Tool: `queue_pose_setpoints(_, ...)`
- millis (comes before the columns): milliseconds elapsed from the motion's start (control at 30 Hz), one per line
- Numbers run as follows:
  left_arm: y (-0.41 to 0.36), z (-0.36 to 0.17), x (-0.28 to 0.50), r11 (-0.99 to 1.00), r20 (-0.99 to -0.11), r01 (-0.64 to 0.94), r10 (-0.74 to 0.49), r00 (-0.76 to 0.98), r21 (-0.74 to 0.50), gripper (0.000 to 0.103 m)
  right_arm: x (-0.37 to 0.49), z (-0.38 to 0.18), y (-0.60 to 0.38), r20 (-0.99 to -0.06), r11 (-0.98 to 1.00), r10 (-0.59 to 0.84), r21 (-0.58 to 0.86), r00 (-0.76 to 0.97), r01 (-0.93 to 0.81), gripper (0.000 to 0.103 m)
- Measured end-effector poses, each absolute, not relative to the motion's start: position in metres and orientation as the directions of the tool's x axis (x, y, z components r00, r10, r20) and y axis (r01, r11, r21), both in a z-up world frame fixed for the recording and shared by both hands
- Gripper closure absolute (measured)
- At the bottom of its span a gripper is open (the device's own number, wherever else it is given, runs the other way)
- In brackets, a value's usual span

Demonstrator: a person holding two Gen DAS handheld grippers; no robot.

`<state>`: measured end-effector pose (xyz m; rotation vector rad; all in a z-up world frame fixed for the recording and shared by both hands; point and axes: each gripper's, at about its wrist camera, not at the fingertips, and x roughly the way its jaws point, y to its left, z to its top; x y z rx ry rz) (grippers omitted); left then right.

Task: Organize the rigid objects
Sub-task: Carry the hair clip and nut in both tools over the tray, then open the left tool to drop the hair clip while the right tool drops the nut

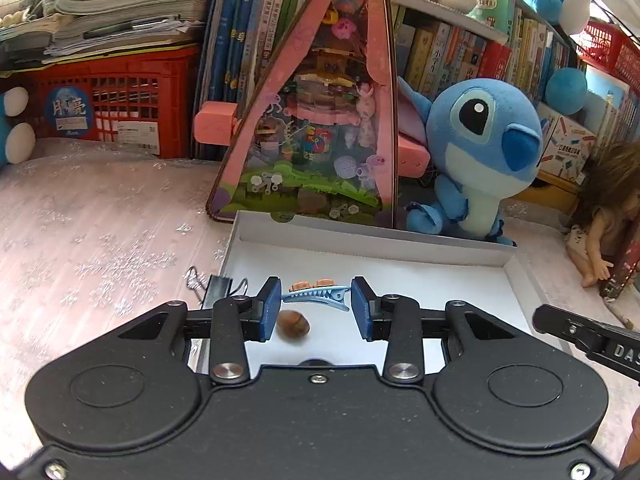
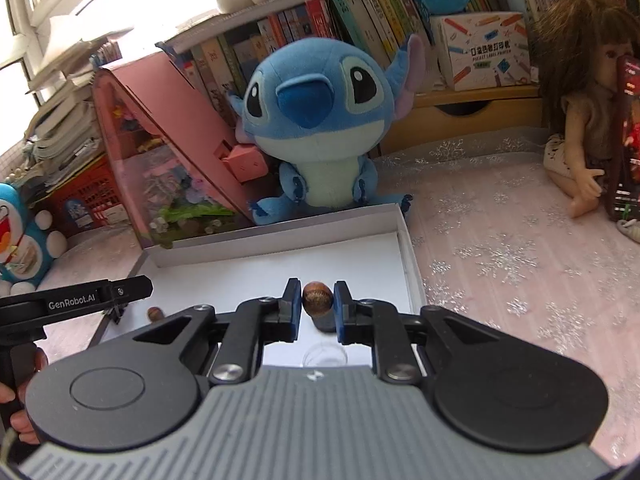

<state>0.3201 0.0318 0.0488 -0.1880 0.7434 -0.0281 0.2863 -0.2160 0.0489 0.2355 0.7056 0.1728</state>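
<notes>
Right gripper (image 2: 317,307): jaws clamp a ridged brown walnut (image 2: 317,297) above the shallow white cardboard tray (image 2: 276,236). Left gripper (image 1: 316,307): jaws part-open, empty, over a blue toothed hair clip (image 1: 316,295) near the tray's left edge.

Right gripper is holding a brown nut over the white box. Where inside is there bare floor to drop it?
Free: the box floor's far half, below the back wall by the Stitch plush, and toward its right wall. Crowded: the near-left corner, with the hair clip, orange pieces and another nut.
</notes>
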Motion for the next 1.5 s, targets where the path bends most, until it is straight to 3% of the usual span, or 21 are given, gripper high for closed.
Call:
queue_pose_setpoints(1133, 0.014, 0.009, 0.351, 0.996, -0.709, -0.028, -0.043, 0.704, -0.088, 0.067, 0.33, 0.006, -0.211, -0.645, 0.95, 0.221, 0.312, 0.731, -0.011, 0.082)
queue_pose_setpoints(1267, 0.015, 0.011, 0.35, 0.995, -0.71, -0.022, -0.057, 0.702, -0.102, 0.065, 0.328, 0.007, -0.213, -0.635, 0.947, 0.221, 0.322, 0.74, -0.006, 0.073)
queue_pose_setpoints(1300, 0.015, 0.012, 0.349, 0.994, -0.71, -0.023, -0.06, 0.702, -0.107, 0.063, 0.328, 0.008, -0.213, -0.632, 0.946, 0.221, 0.324, 0.743, -0.005, 0.068)
queue_pose_setpoints(1333, 0.016, 0.013, 0.349, 0.993, -0.709, -0.024, -0.064, 0.702, -0.113, 0.061, 0.327, 0.008, -0.215, -0.628, 0.944, 0.224, 0.331, 0.745, -0.005, 0.056)
queue_pose_setpoints(1500, 0.018, 0.023, 0.339, 0.99, -0.693, -0.002, -0.097, 0.714, -0.141, 0.05, 0.314, 0.019, -0.221, -0.599, 0.934, 0.248, 0.357, 0.761, -0.024, 0.054)
